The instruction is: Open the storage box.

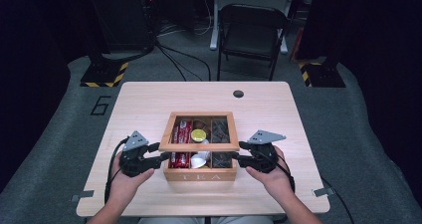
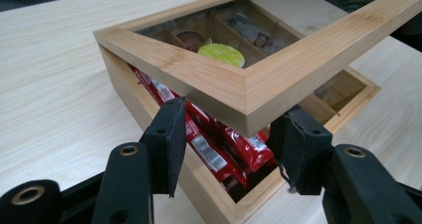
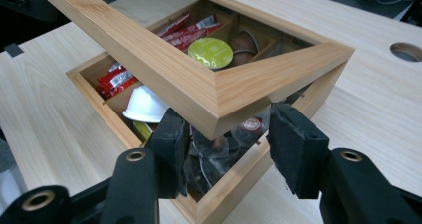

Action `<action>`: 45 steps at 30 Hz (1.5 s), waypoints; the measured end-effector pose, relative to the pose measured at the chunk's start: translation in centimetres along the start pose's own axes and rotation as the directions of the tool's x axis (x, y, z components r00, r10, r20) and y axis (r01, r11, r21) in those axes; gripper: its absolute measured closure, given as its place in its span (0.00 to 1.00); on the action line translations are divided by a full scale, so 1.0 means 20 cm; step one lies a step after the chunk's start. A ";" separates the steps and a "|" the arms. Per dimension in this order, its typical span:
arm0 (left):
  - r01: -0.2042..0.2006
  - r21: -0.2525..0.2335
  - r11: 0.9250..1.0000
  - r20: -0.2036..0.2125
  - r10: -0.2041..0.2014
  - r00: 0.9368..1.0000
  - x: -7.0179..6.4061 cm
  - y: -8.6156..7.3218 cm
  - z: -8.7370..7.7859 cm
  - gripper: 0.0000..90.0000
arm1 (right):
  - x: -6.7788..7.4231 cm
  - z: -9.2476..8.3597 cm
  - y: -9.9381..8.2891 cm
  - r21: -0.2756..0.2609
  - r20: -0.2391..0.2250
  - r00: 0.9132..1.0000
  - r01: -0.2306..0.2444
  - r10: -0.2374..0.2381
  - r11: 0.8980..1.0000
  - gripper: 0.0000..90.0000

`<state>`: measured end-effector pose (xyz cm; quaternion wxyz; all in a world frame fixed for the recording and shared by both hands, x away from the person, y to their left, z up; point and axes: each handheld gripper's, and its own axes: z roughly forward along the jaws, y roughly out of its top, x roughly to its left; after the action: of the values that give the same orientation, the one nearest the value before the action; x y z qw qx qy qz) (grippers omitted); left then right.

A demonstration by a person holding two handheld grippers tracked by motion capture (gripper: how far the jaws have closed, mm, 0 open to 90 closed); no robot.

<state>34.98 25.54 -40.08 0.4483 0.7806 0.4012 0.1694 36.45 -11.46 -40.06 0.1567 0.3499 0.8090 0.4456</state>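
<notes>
Light wooden glass-paned lid [image 1: 199, 146] raised above the wooden tea box [image 1: 200, 174] mid-bench, front corners between open jaws of left gripper [image 1: 160, 151] and right gripper [image 1: 237, 152], equally near.

Looking down the right gripper [image 3: 226, 144], jaws spread either side of the raised corner of the wooden lid [image 3: 209, 92], pads not clearly touching it. Underneath, open wooden box [image 3: 94, 102] on the table [image 3: 378, 99] with red packets [image 3: 113, 80], a white capsule [image 3: 145, 104], a yellow-green capsule [image 3: 210, 52] and dark sachets [image 3: 219, 157] in its compartments.
</notes>
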 end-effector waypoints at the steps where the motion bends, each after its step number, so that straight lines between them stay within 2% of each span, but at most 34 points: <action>1: -0.003 -0.004 1.000 -0.004 0.003 1.000 0.00 0.01 0.00 0.54 | 0.00 0.00 0.01 -0.004 0.000 1.000 0.006 -0.006 1.000 0.56; 10: -0.035 -0.011 0.999 0.006 0.036 0.999 0.03 0.09 -0.03 0.54 | -0.02 -0.03 0.10 -0.008 0.011 1.000 0.026 -0.026 1.000 0.55; 15: -0.045 -0.015 0.999 -0.001 0.045 0.999 0.03 0.13 -0.03 0.54 | -0.02 -0.04 0.13 -0.016 0.015 1.000 0.020 -0.019 1.000 0.55; 17: -0.037 -0.018 0.999 -0.006 0.037 0.999 0.03 0.14 -0.03 0.54 | -0.03 -0.04 0.15 -0.018 0.017 1.000 0.021 -0.020 1.000 0.54; 22: -0.068 -0.025 0.997 -0.017 0.068 0.998 0.04 0.19 -0.04 0.55 | -0.04 -0.04 0.20 -0.023 0.023 0.999 0.031 -0.030 0.999 0.54; 29: -0.057 -0.036 0.998 -0.011 0.057 0.998 0.06 0.24 -0.05 0.56 | -0.06 -0.05 0.25 -0.036 0.011 1.000 0.007 -0.007 0.999 0.55; 37: -0.050 -0.036 0.998 -0.011 0.050 0.999 0.09 0.29 -0.05 0.58 | -0.07 -0.04 0.30 -0.033 0.035 0.999 0.011 -0.010 0.999 0.55; 45: -0.031 -0.061 0.998 -0.018 0.030 0.999 0.11 0.34 -0.04 0.60 | -0.10 -0.02 0.36 -0.042 0.052 0.999 0.011 -0.009 0.999 0.56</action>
<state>39.09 25.84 -34.24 0.4659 0.7711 0.3876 0.1951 40.68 -10.65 -33.95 0.1874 0.3539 0.7968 0.4526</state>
